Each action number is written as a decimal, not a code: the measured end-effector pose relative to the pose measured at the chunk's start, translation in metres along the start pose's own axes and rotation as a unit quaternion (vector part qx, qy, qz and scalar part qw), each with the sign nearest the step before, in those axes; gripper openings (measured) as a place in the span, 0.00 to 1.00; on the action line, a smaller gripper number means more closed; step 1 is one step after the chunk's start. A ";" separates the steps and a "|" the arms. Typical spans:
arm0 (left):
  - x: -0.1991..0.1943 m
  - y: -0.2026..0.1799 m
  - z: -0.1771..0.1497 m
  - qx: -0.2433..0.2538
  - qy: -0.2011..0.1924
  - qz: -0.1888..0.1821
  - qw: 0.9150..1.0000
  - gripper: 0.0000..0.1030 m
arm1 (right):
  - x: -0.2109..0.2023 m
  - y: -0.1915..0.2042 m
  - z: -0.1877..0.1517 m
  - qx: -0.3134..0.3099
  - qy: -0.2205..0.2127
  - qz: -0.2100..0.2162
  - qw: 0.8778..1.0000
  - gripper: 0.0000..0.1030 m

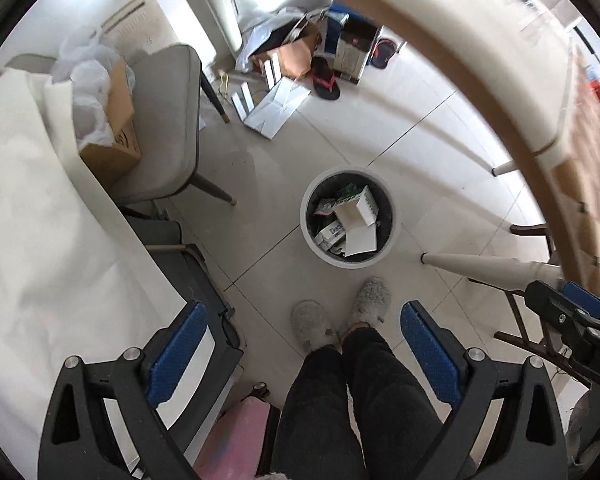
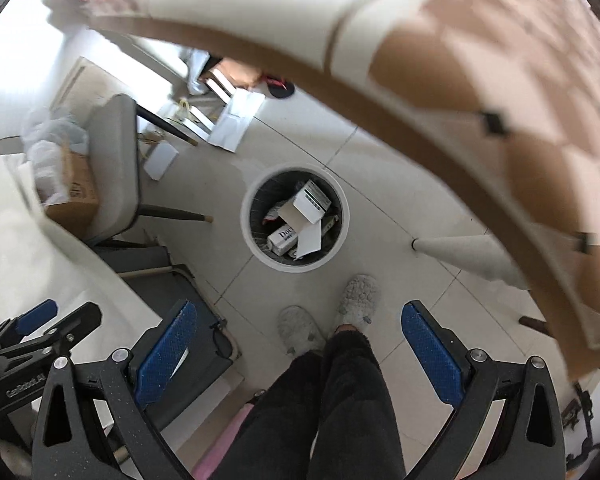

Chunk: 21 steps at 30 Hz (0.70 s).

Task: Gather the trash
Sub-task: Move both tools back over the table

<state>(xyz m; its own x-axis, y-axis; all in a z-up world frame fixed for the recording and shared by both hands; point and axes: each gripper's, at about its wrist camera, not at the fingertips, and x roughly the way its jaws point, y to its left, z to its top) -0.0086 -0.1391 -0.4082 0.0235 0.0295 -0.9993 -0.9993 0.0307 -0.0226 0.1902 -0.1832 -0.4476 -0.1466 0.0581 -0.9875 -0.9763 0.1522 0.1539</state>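
Left claw (image 1: 302,354) open above slippered feet (image 1: 340,318); bin (image 1: 350,258) holds boxes.

A grey chair (image 1: 168,120) holds a cardboard box (image 1: 114,128) beside 2 grey slippers (image 1: 340,316).

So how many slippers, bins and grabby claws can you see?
Grey slippers: 2, left and right
Trash bin: 1
Grippers: 2, left gripper and right gripper, both open and empty
Total: 5
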 end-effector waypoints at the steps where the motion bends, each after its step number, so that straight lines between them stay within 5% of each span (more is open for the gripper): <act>1: -0.012 -0.001 -0.001 0.003 -0.007 0.001 1.000 0.96 | -0.014 0.002 -0.002 -0.003 -0.003 0.002 1.000 1.00; 12: -0.118 -0.007 -0.002 0.018 -0.070 -0.002 0.997 0.96 | -0.137 0.011 -0.020 0.001 -0.041 0.031 0.999 1.00; 21: -0.183 -0.058 0.060 0.062 -0.162 0.008 0.985 0.96 | -0.213 -0.020 0.020 0.076 -0.112 0.073 0.988 1.00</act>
<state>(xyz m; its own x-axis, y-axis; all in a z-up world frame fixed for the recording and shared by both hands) 0.0474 -0.0863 -0.2225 0.0359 0.3472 -0.9371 -0.9888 0.1481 0.0169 0.2444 -0.1790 -0.2392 -0.2283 0.3048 -0.9247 -0.9097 0.2715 0.3141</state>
